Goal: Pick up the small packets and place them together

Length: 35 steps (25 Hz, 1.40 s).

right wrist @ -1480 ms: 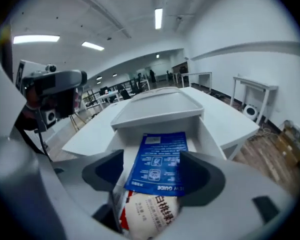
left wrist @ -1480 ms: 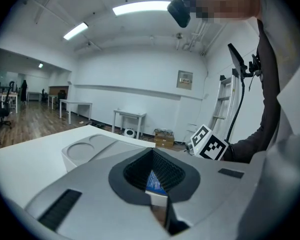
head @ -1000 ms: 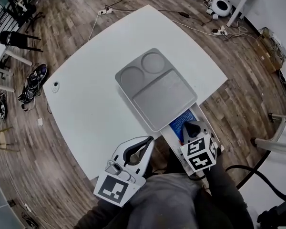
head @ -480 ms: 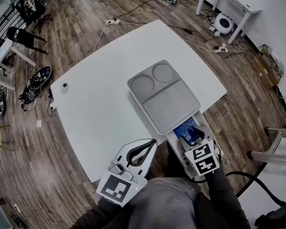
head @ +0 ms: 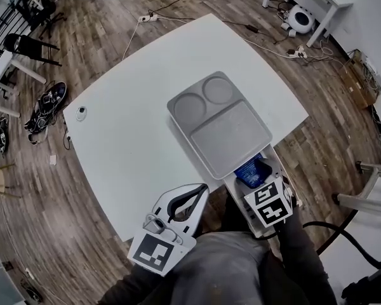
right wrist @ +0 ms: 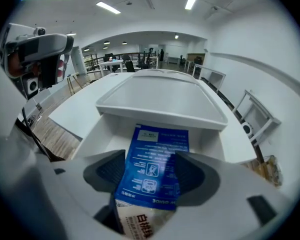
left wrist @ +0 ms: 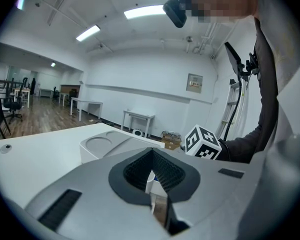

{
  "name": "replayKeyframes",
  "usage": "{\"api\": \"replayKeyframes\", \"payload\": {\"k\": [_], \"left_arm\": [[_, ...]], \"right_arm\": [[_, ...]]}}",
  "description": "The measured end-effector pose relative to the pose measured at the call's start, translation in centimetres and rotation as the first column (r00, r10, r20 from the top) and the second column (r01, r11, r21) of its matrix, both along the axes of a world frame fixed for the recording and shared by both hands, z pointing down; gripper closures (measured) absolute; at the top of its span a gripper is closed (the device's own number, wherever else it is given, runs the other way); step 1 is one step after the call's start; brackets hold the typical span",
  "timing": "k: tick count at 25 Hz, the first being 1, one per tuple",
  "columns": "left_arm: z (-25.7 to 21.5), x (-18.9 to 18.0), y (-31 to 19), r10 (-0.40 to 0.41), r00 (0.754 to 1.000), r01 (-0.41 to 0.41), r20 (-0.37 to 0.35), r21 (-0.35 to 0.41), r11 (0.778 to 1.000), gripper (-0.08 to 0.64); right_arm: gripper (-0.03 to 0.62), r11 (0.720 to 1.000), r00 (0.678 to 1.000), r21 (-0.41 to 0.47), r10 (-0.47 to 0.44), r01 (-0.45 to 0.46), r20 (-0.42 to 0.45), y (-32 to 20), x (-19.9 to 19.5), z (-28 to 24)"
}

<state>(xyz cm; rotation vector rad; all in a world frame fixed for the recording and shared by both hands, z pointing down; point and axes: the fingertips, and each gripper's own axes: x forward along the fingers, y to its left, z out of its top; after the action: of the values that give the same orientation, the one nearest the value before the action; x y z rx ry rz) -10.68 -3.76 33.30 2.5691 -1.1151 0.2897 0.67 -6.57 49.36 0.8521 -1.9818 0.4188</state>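
A blue packet (head: pixel 249 169) (right wrist: pixel 157 159) lies in a white bin (head: pixel 277 164) (right wrist: pixel 107 129) at the table's near right edge. My right gripper (head: pixel 258 174) (right wrist: pixel 150 173) points down into the bin. Its jaws have just been opening and stand wide on either side of the packet, not pressing it. A white packet with dark print (right wrist: pixel 137 223) shows under the blue one. My left gripper (head: pixel 200 187) (left wrist: pixel 151 151) hovers by the table's near edge, left of the bin, its tips together and holding nothing.
A grey tray (head: pixel 219 129) (right wrist: pixel 160 96) (left wrist: pixel 102 144) with two round wells lies on the white table (head: pixel 133 126), touching the bin's far side. A small round object (head: pixel 81 113) sits at the table's left corner. Chairs, cables and desks stand around on the wooden floor.
The right gripper's jaws have spread apart over the bin, and the blue packet now lies loose between them. The left gripper has stayed where it was.
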Motion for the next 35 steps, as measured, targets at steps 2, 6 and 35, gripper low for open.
{"api": "replayKeyframes", "payload": {"k": [2,6,35], "left_arm": [[0.0,-0.1,-0.2,-0.003,1.000,0.003,0.000,-0.006,1.000,0.558],[0.1,-0.3,-0.3,-0.007,1.000,0.007,-0.001,-0.005,1.000,0.558],[-2.2,2.0,3.9,0.053,0.998,-0.049,-0.038,0.114,0.992,0.558]], "right_arm": [[0.296,1.000,1.000,-0.003,-0.007,0.007,-0.012,0.1,0.0,-0.3],[0.474,1.000,1.000,-0.003,-0.009,0.009,-0.008,0.5,-0.3,-0.3],[0.588,0.972,0.999,0.230,-0.047,0.041,0.017,5.5,1.9,-11.8]]}}
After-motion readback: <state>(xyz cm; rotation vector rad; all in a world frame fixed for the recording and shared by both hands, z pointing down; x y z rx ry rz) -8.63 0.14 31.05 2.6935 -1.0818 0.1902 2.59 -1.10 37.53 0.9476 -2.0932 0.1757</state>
